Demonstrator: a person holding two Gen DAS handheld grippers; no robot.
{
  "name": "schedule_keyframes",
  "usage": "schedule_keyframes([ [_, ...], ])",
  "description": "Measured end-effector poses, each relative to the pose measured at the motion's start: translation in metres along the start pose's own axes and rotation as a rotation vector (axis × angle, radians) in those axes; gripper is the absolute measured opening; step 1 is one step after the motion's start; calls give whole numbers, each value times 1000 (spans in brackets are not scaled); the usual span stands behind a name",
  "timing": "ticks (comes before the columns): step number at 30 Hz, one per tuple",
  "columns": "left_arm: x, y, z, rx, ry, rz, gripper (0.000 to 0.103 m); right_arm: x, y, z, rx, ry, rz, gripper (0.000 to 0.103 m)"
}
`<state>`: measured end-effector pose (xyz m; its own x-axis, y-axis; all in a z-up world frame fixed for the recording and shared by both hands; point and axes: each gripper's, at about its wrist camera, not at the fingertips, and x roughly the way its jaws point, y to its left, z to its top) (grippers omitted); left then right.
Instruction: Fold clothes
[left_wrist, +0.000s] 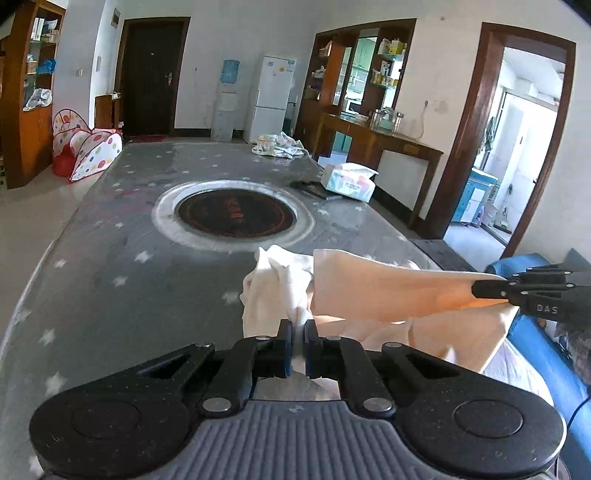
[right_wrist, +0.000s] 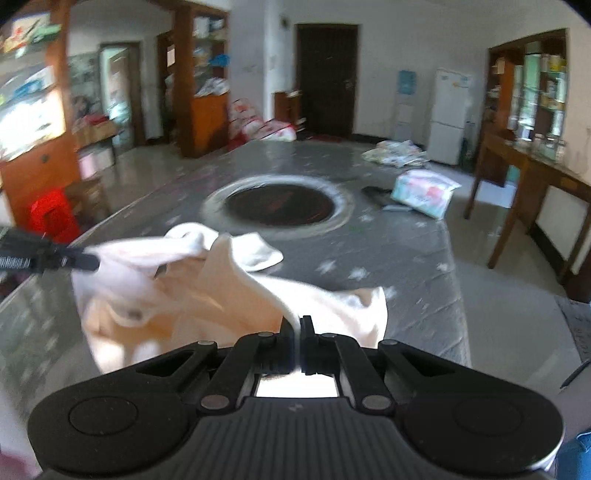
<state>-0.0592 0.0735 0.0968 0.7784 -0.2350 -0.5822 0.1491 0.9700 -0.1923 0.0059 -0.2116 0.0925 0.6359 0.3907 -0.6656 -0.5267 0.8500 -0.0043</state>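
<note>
A pale peach garment (left_wrist: 388, 291) hangs stretched between both grippers above the near end of a grey star-patterned table (left_wrist: 122, 258). My left gripper (left_wrist: 297, 330) is shut on one part of the cloth. My right gripper (left_wrist: 480, 290) shows at the right of the left wrist view, shut on another edge. In the right wrist view the right gripper (right_wrist: 297, 325) pinches the garment (right_wrist: 207, 291), and the left gripper (right_wrist: 94, 261) holds its far left end. The cloth sags between them, bunched and crumpled.
A round dark hotplate (left_wrist: 236, 214) is set in the table's middle. A tissue pack (left_wrist: 349, 181) and a dark flat object (left_wrist: 310, 186) lie at the right edge. A patterned clothes pile (left_wrist: 279, 144) sits at the far end. A blue sofa (left_wrist: 535, 332) stands at near right.
</note>
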Motion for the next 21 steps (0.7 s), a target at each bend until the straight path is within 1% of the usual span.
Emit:
schedule_keyframes([
  [2, -13, 3, -13, 12, 25, -15, 7, -11, 8, -10, -18, 22, 39, 3],
  [5, -22, 3, -32, 49, 82, -33, 7, -26, 19, -23, -48, 52, 95, 6],
  [6, -24, 3, -38, 56, 106, -45, 7, -27, 24, -24, -65, 55, 108, 9],
  [8, -24, 4, -45, 64, 141, -48, 8, -30, 35, -26, -101, 63, 133, 19],
  [9, -23, 4, -48, 74, 155, -47, 11, -30, 39, -25, -116, 63, 143, 21],
  [10, -23, 4, -48, 80, 158, -43, 11, -26, 42, -21, -124, 57, 147, 22],
  [11, -22, 4, -47, 85, 160, -38, 12, -23, 44, -16, -133, 51, 151, 28],
  [12, -22, 4, -45, 87, 153, -39, 13, -18, 47, -12, -142, 44, 155, 31],
  [14, -23, 4, -42, 93, 134, -33, 20, -9, 55, -5, -156, 33, 164, 33],
  [16, -22, 3, -37, 99, 115, -22, 40, 5, 64, 0, -164, 27, 179, 41],
  [17, -21, 3, -34, 103, 106, -13, 42, 14, 70, 2, -169, 25, 185, 45],
  [19, -19, 4, -28, 105, 89, -1, 42, 33, 80, 5, -187, 31, 195, 48],
  [20, -17, 4, -25, 104, 82, 3, 43, 42, 85, 7, -196, 34, 201, 52],
  [21, -16, 4, -22, 102, 75, 6, 43, 51, 89, 8, -205, 37, 204, 52],
])
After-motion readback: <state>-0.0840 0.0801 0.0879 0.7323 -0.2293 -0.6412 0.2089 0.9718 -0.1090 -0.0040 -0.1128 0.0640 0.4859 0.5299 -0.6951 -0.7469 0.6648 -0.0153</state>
